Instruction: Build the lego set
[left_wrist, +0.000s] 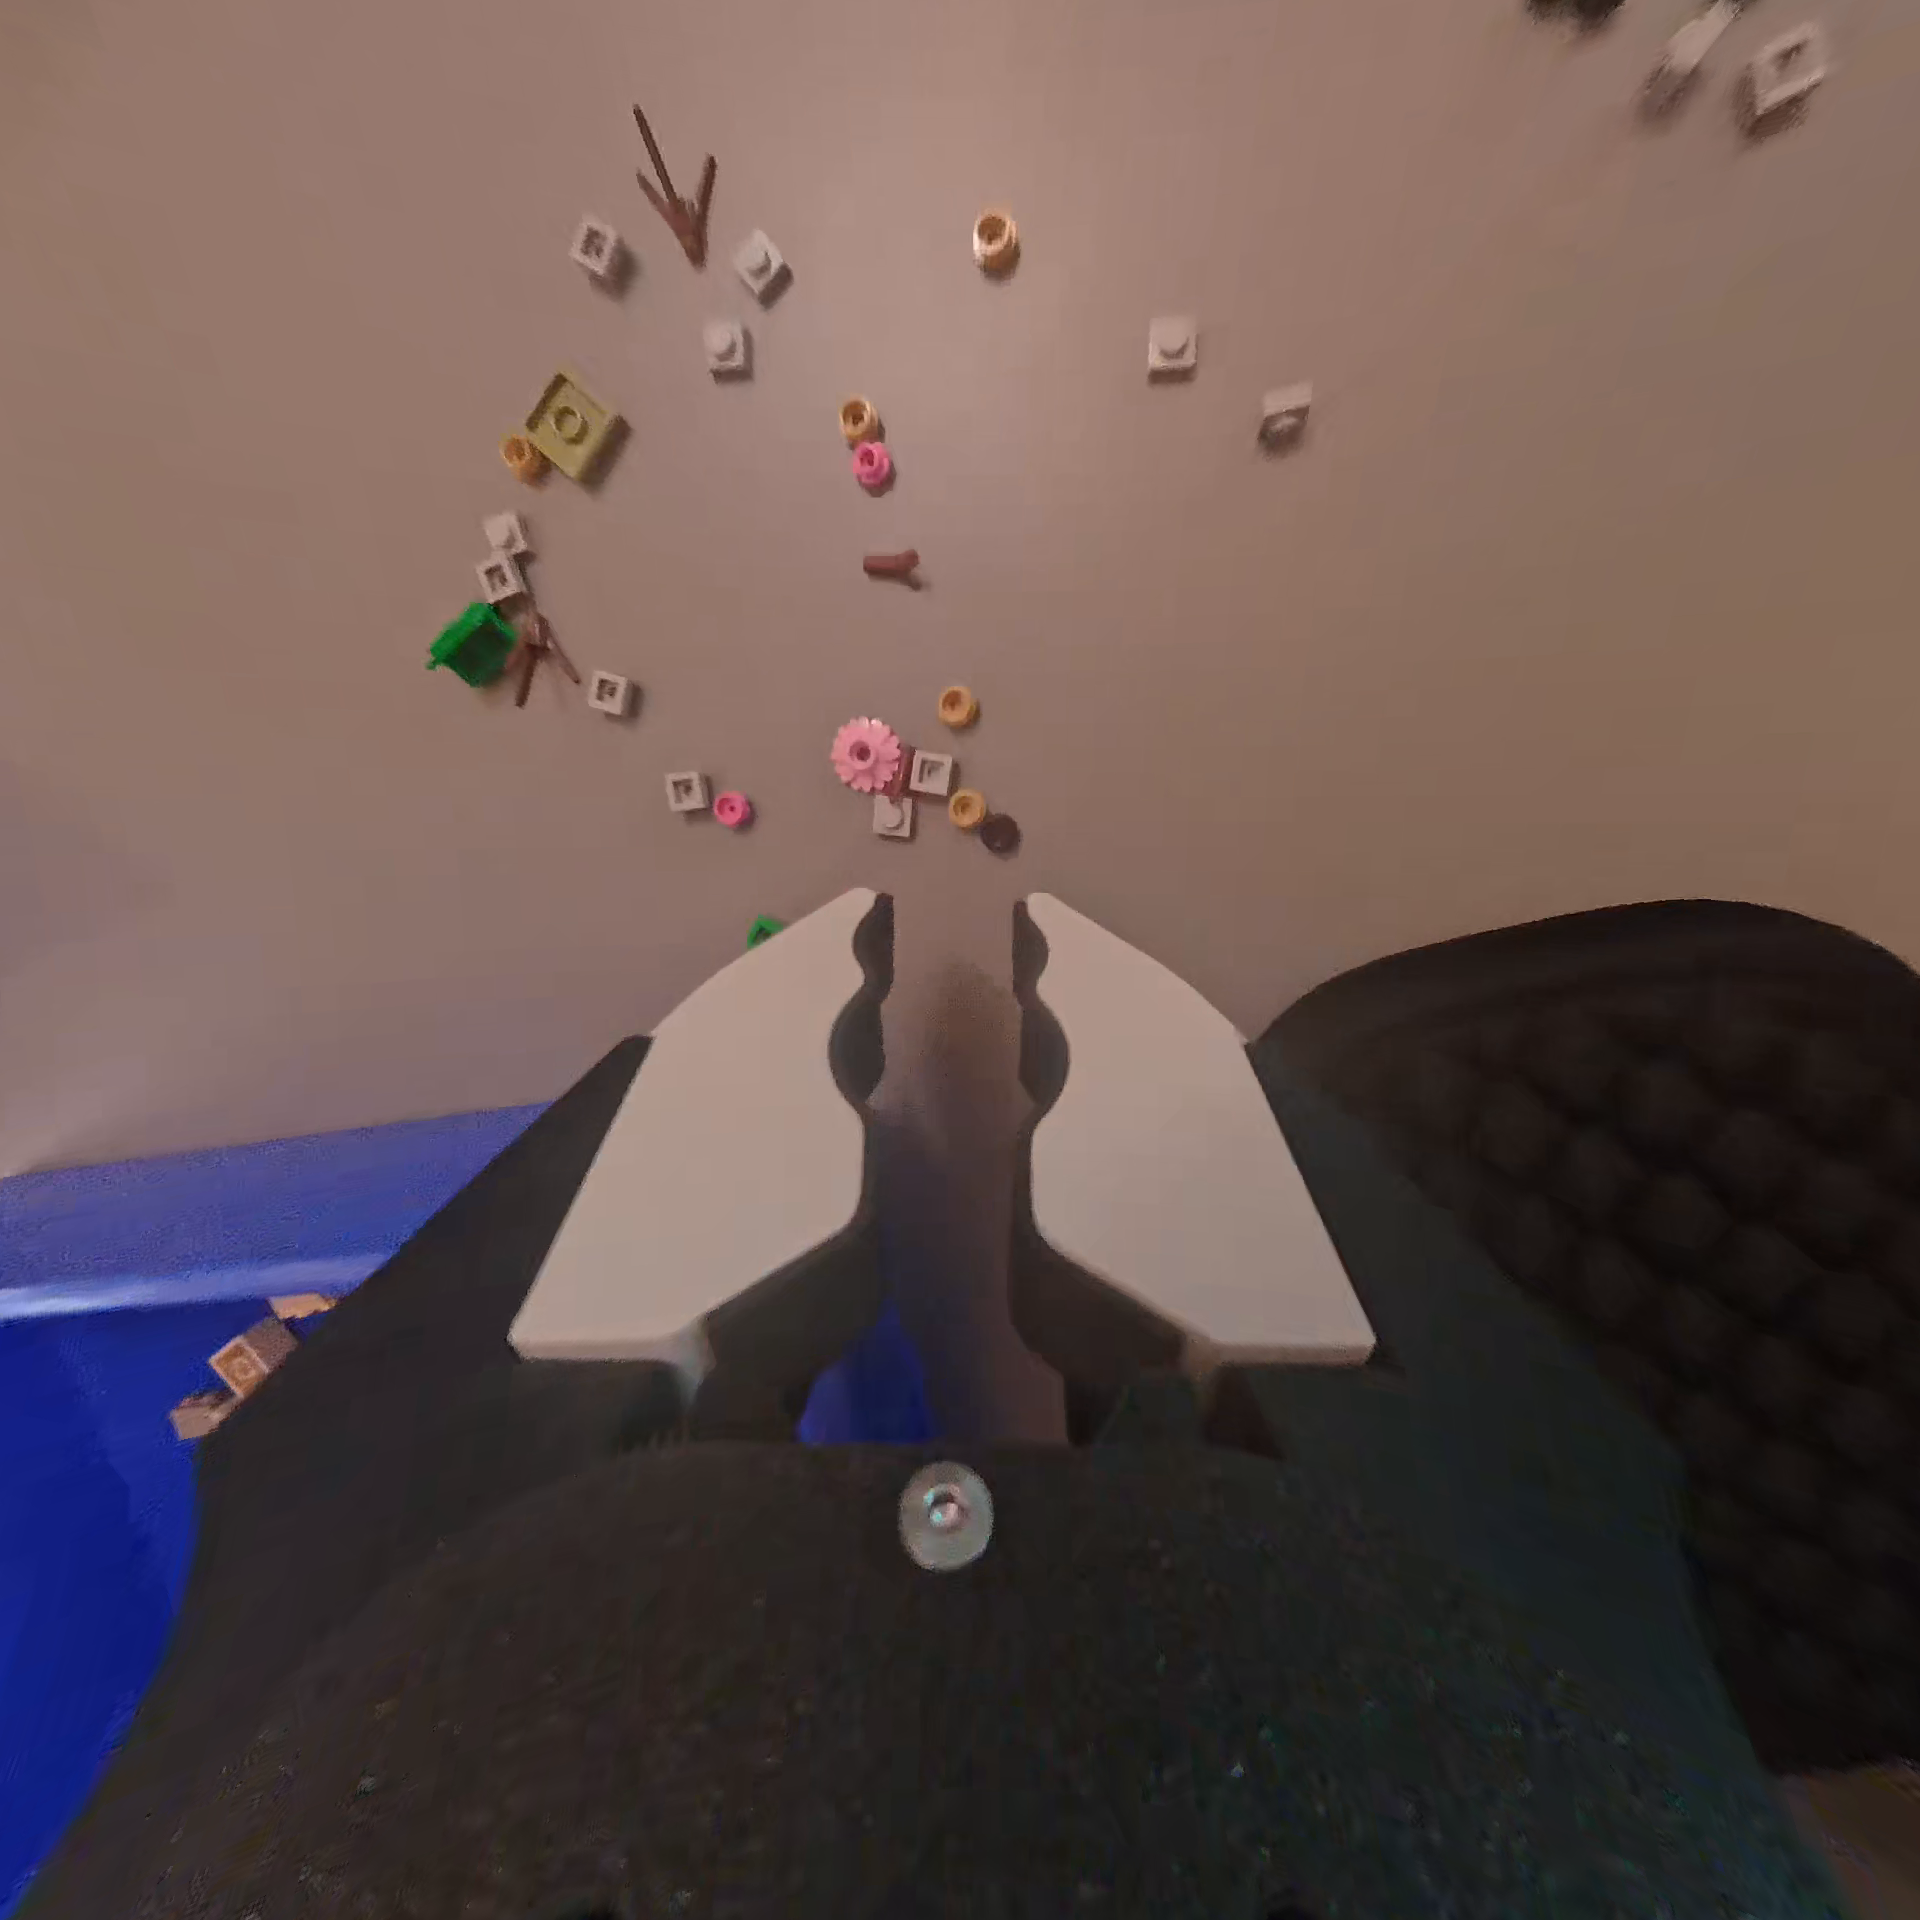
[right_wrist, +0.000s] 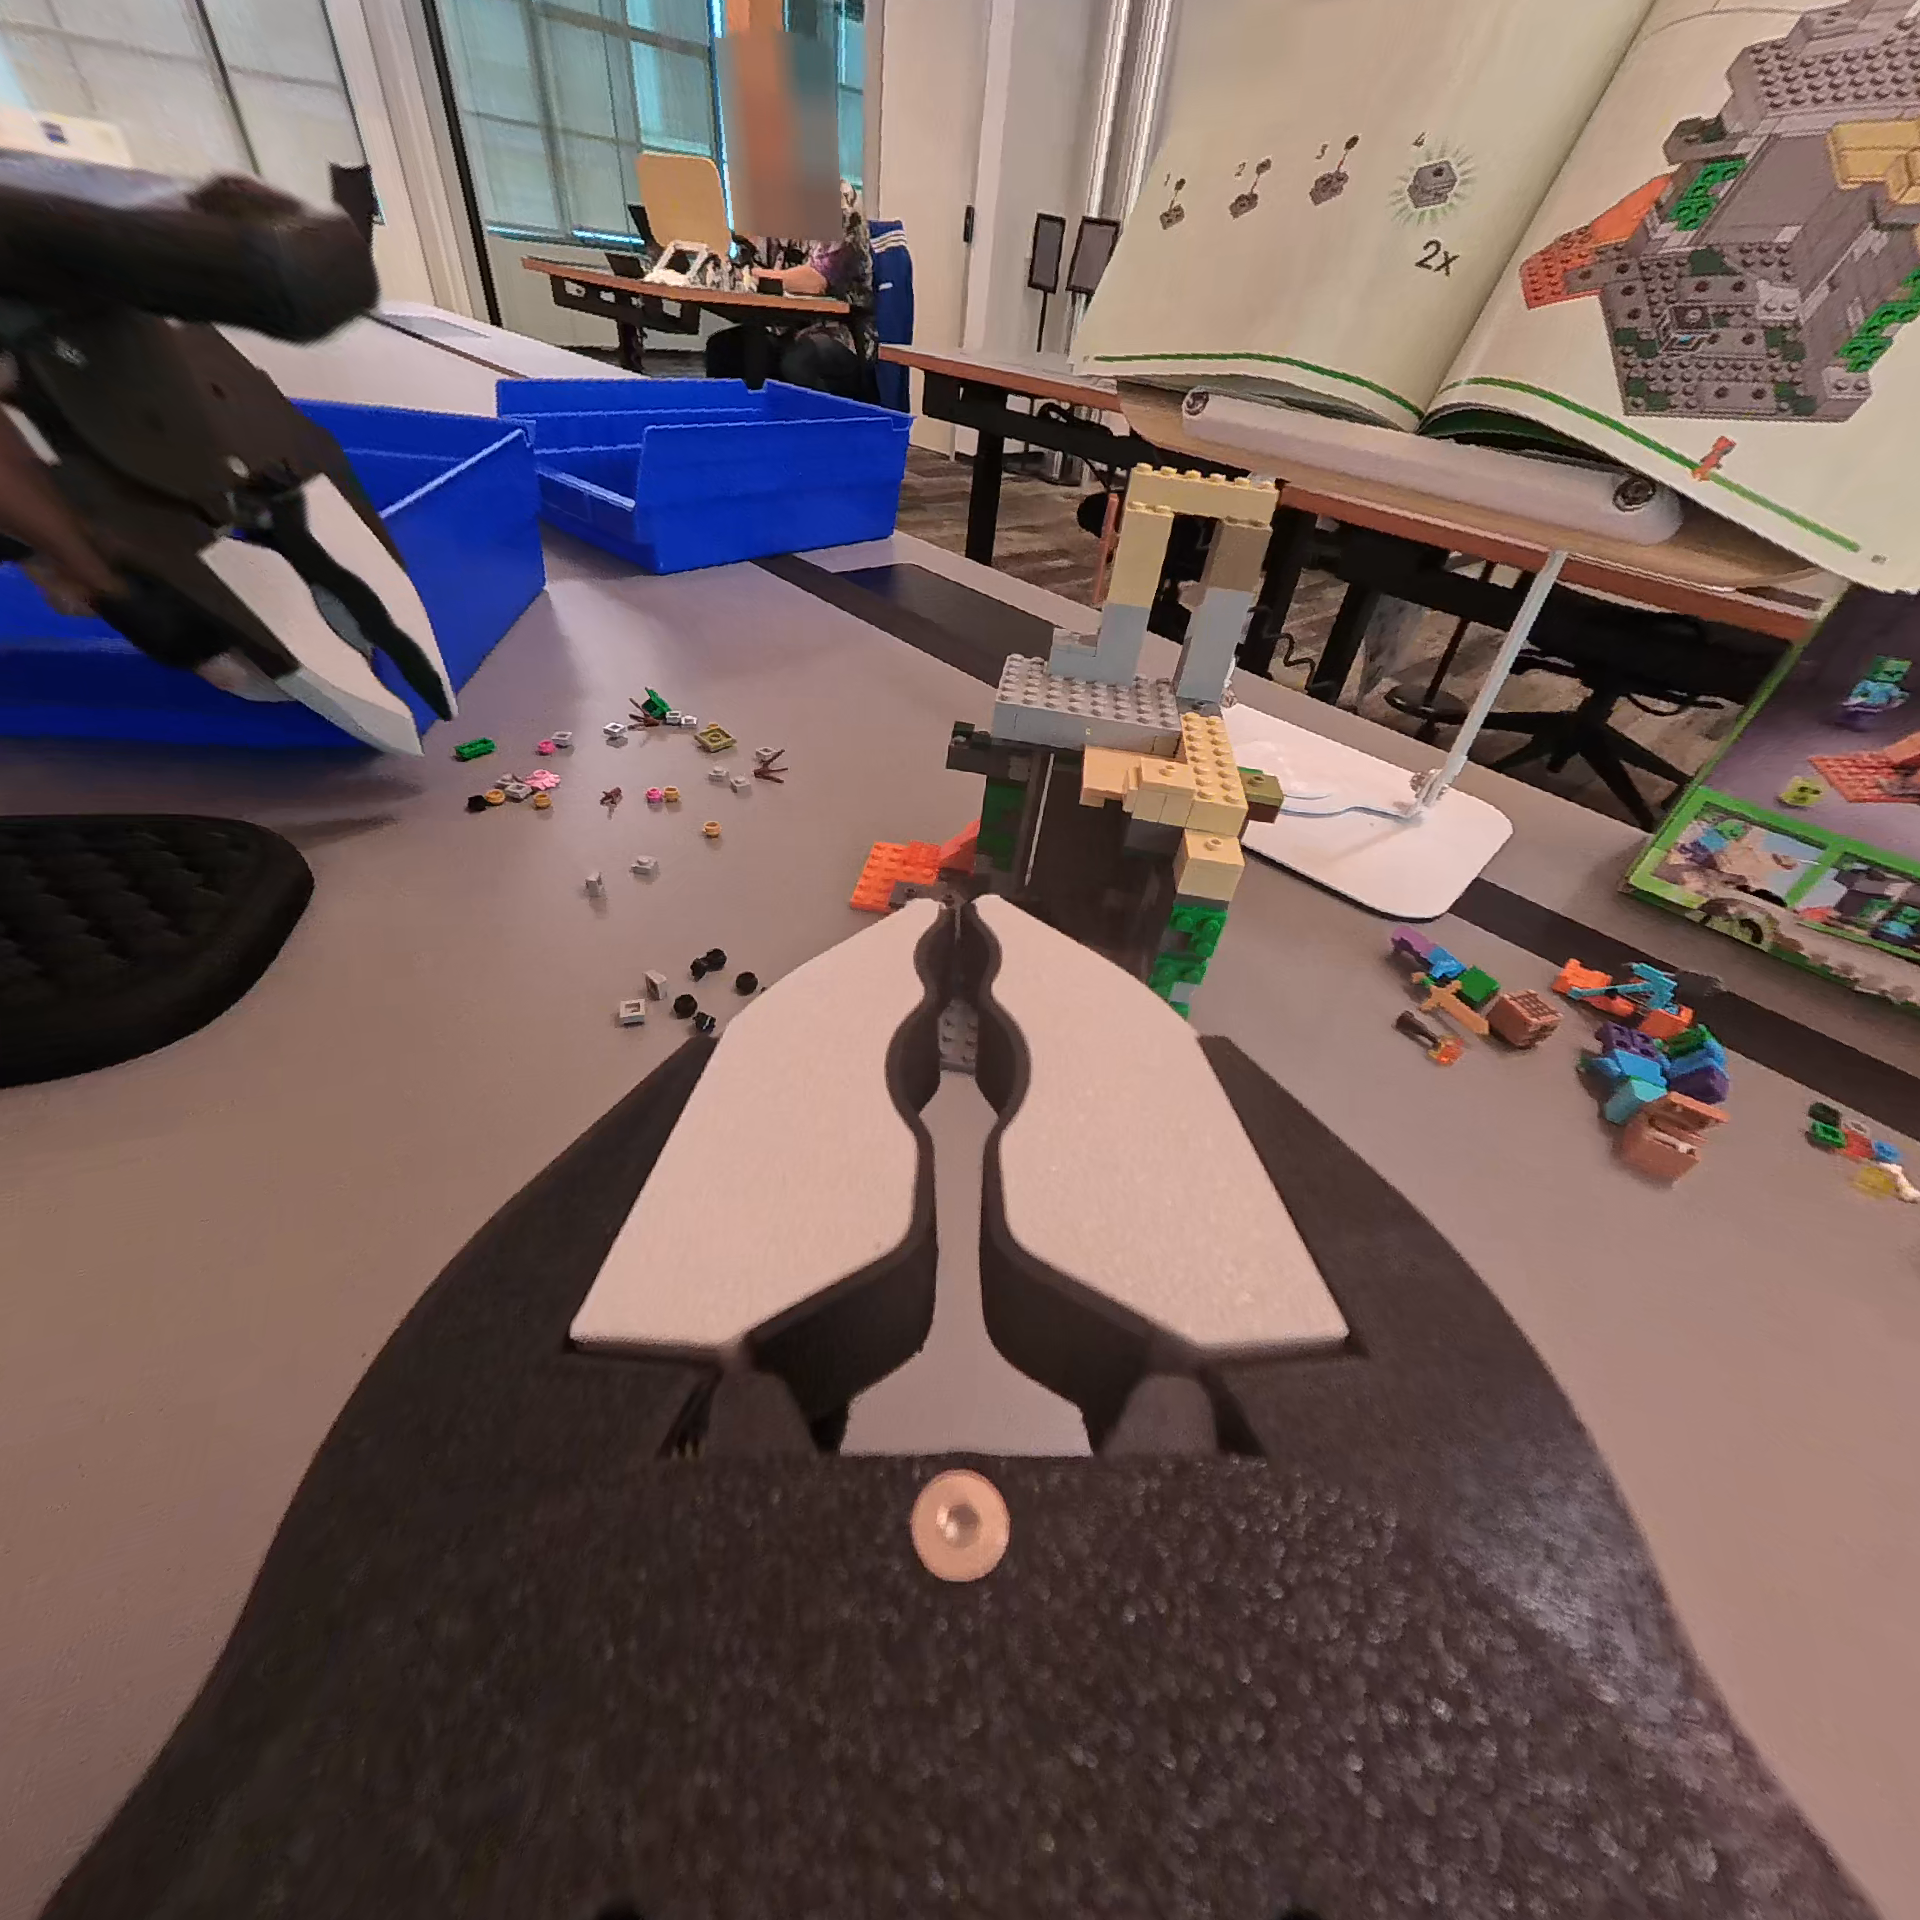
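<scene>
We could make out printing on the open instruction booklet (right_wrist: 1558, 239) propped on a white stand (right_wrist: 1382, 831) and on the green set box (right_wrist: 1787, 883) at the far right, but we leave its wording aside. The left claw (left_wrist: 951, 914) stood narrowly open over the grey counter (left_wrist: 1455, 623) with nothing between its pads, tips pointed down just short of a small cluster: a pink flower piece (left_wrist: 865, 753), grey square plates (left_wrist: 930, 772), tan round studs (left_wrist: 966, 807) and a dark round stud (left_wrist: 998, 833). A green piece (left_wrist: 764, 930) peeked out beside its left finger. More small plates, brown twigs (left_wrist: 675, 192) and an olive plate (left_wrist: 569, 424) were scattered farther off. A blue bin (left_wrist: 156, 1247) lay to the left, a black mat (left_wrist: 1662, 1247) to the right. The right claw (right_wrist: 961, 909) had its tips pressed together; a grey studded brick (right_wrist: 956, 1034) showed through the gap behind them, though we could not tell whether it was gripped. Right ahead of it stood the brick tower (right_wrist: 1132, 769) with an orange plate (right_wrist: 899, 868) at its base. Loose coloured bricks (right_wrist: 1652, 1049) lay to the right, black studs (right_wrist: 717, 966) to the left.
</scene>
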